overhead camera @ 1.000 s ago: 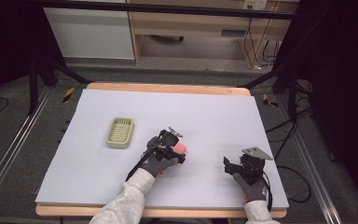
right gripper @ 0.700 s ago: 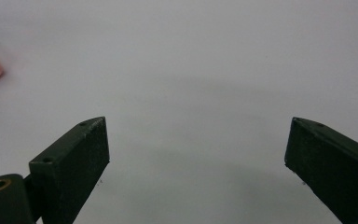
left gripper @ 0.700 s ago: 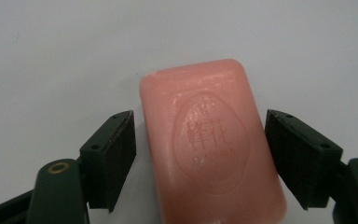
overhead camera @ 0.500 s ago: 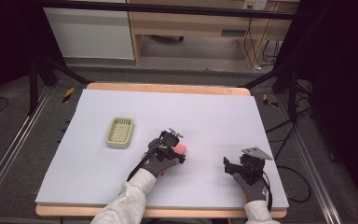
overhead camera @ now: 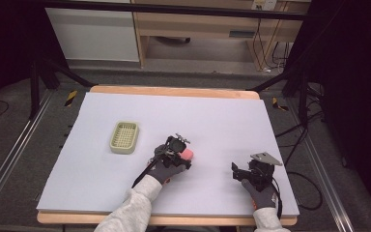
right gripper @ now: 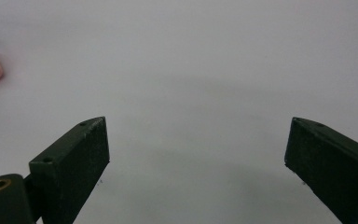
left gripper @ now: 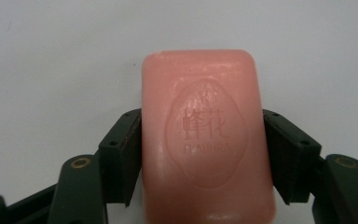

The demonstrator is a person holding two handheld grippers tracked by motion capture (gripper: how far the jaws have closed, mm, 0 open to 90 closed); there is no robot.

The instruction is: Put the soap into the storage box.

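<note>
Across the pale grey surface (overhead camera: 222,116), with its wooden edge showing at the far and near sides, my things sit in the nearer half. I take the soap dish (overhead camera: 124,137) as my landmark: a pale yellow-green tray with a gridded bottom, resting flat on the surface left of the middle.

To the right of the soap dish and a little nearer to me, my left hand (overhead camera: 166,166), in a dark glove with a light grey sleeve, holds my left tongs (overhead camera: 182,155). They are clamped on a pink bar of soap (left gripper: 207,140). In the left gripper view both black jaws press against the long sides of the bar, one on each side, and its stamped top face, an oval with characters and small letters, faces the camera. The far end of the bar sticks out past the jaws over the surface. I cannot tell whether the bar touches the surface or is just above it.

Farther right of the soap dish, well apart from it and closer to the near edge, my right hand (overhead camera: 261,188) holds my right tongs (right gripper: 196,154), which carry a grey three-cornered plate on top. Their jaws stand wide apart with bare surface between them. A corner of the pink soap shows at the left edge of the right gripper view.
</note>
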